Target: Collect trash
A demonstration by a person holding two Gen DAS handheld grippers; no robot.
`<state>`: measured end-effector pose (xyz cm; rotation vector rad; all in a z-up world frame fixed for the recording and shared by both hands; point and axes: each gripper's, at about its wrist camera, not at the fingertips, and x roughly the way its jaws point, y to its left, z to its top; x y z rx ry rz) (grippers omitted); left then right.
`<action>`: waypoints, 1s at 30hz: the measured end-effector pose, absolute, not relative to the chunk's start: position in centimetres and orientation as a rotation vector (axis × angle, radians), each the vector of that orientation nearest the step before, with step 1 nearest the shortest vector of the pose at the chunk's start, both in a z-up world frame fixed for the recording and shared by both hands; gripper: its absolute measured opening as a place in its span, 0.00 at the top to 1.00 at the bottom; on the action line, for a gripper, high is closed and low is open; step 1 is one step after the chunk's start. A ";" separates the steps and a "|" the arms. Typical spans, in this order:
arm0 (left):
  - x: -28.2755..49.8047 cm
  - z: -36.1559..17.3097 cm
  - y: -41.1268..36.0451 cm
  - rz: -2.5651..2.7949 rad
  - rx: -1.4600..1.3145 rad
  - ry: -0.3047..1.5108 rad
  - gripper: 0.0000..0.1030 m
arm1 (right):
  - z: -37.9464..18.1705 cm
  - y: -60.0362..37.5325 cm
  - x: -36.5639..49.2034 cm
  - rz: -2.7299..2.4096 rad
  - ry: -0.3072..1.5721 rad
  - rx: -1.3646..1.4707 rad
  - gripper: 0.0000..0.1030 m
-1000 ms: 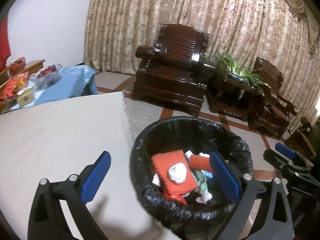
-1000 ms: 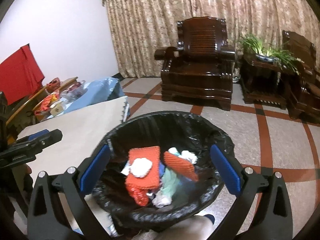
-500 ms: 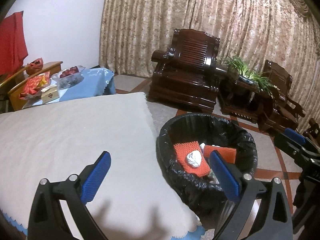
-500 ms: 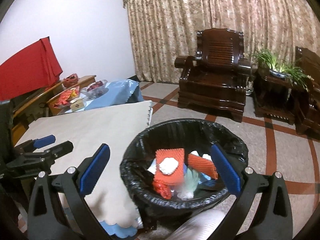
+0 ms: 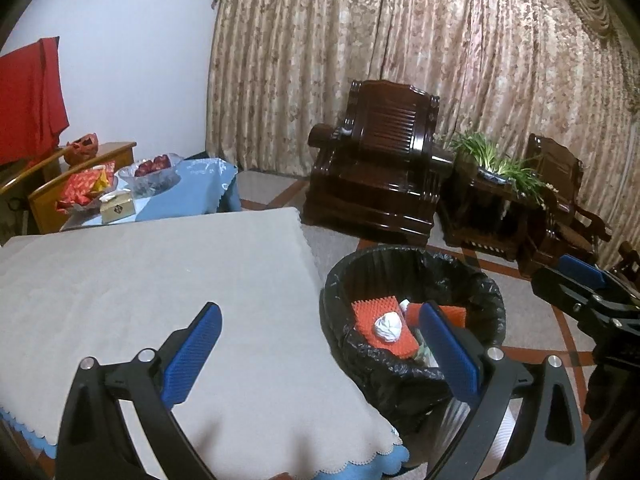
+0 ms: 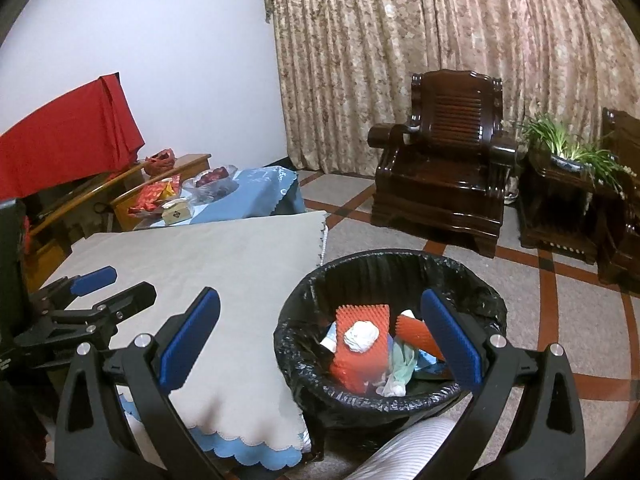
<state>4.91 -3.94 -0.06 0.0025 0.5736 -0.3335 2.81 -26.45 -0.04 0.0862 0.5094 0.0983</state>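
Right wrist: armchair [image 6: 440,184] beyond bin [image 6: 384,396]

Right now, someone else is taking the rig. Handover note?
Left hand-held gripper: open, empty, above the near corner of the table.
Right hand-held gripper: open, empty, above the bin's near rim.
Trash bin, black liner, stands on the floor beside the table's corner. Inside: orange ridged pieces, a crumpled white wad on top of one, and pale green and blue scraps.
Done: that trash is in the bin; no trash shows on the beige tablecloth.
Left: probably nothing here. The farther blue-clothed table holds packets and a bowl; unclear whether any is trash.
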 end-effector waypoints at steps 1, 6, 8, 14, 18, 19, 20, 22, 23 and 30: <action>4.8 0.0 -3.9 -0.334 0.001 0.571 0.06 | 0.0 -26.4 2.8 0.098 0.508 0.082 0.05; 4.2 0.6 -3.6 -0.327 -0.005 0.553 0.06 | 0.2 -26.1 2.7 0.102 0.507 0.077 0.05; 4.0 0.7 -3.5 -0.323 -0.004 0.546 0.06 | 0.2 -26.0 2.7 0.104 0.506 0.074 0.05; 3.8 0.8 -3.4 -0.321 -0.008 0.539 0.06 | 0.2 -25.8 2.7 0.107 0.507 0.070 0.05; 3.6 0.9 -3.5 -0.320 -0.001 0.531 0.06 | 0.2 -25.6 2.8 0.111 0.508 0.066 0.05; 3.6 0.9 -3.6 -0.320 0.001 0.530 0.06 | 0.2 -25.5 2.9 0.111 0.509 0.065 0.05; 3.5 0.9 -3.6 -0.320 0.001 0.530 0.06 | 0.1 -25.5 2.8 0.111 0.509 0.067 0.05; 3.5 0.9 -3.6 -0.319 0.000 0.530 0.06 | 0.1 -25.5 2.9 0.114 0.509 0.070 0.05; 3.5 0.9 -3.6 -0.318 0.001 0.530 0.06 | 0.1 -25.4 3.0 0.114 0.510 0.070 0.05; 3.5 0.9 -3.6 -0.319 0.002 0.529 0.06 | 0.2 -25.3 3.0 0.114 0.509 0.071 0.05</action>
